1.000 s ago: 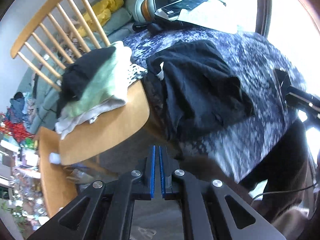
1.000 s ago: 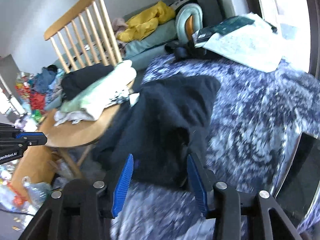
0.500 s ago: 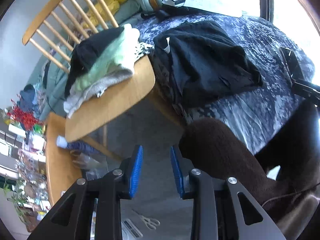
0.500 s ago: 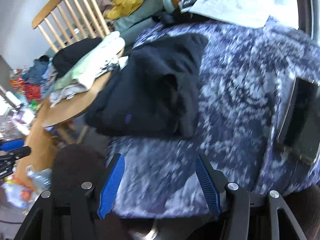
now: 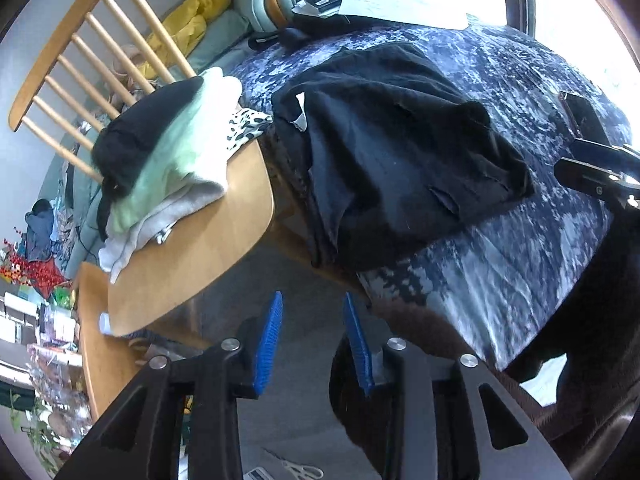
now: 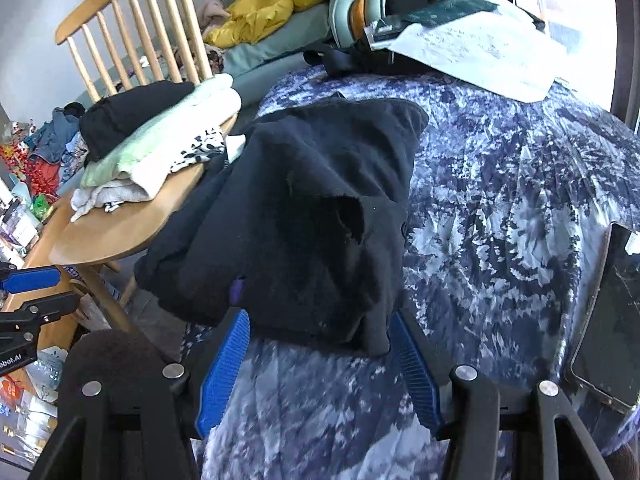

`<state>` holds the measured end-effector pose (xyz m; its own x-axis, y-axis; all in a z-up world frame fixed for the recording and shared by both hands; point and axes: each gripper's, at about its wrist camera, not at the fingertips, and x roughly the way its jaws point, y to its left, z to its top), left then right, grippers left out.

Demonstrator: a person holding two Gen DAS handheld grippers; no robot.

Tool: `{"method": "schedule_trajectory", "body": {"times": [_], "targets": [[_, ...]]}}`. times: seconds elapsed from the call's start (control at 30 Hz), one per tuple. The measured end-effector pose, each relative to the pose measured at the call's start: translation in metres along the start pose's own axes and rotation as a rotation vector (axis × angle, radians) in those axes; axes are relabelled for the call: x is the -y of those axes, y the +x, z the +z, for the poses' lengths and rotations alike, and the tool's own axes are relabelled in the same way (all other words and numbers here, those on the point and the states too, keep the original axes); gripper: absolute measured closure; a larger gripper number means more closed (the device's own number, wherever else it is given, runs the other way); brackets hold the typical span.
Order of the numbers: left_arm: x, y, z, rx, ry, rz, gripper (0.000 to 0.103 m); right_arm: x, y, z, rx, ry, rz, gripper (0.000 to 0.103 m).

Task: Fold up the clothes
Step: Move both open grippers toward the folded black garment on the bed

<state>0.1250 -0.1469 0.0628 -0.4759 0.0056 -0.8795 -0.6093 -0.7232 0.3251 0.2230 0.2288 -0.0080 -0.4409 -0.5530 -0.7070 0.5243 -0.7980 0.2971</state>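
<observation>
A black garment lies folded in a loose heap on the blue patterned bedspread, its left edge hanging over the bed's side; it also shows in the right wrist view. A stack of folded clothes sits on the wooden chair, also in the right wrist view. My left gripper is open and empty, below the bed edge, over the floor. My right gripper is open and empty, just in front of the garment's near edge.
A phone lies on the bedspread at the right. Papers and a dark bag lie at the far end of the bed. A brown-clad knee is under the left gripper. Scissors lie on the floor. Clutter fills the left.
My left gripper has opened from shut and backed away from the bed edge. My right gripper has opened wider and drawn back, clear of the black garment.
</observation>
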Motion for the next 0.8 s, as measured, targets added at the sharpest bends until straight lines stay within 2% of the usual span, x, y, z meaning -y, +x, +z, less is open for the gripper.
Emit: {"method": "schedule_trajectory", "body": {"times": [0.23, 0.5, 0.67, 0.8], "targets": [[0.004, 0.015, 0.018, 0.010, 0.012, -0.010, 0.062, 0.008, 0.019, 0.008, -0.023, 0.017, -0.028, 0.042], [0.015, 0.020, 0.028, 0.039, 0.055, 0.014, 0.048, 0.017, 0.034, 0.011, -0.060, 0.053, -0.023, 0.042], [0.027, 0.023, 0.027, 0.057, 0.105, 0.032, 0.044, 0.024, 0.039, 0.008, -0.087, 0.076, -0.029, 0.042], [0.038, 0.025, 0.025, 0.102, 0.156, 0.039, 0.041, 0.032, 0.046, 0.001, -0.122, 0.089, -0.026, 0.042]]}}
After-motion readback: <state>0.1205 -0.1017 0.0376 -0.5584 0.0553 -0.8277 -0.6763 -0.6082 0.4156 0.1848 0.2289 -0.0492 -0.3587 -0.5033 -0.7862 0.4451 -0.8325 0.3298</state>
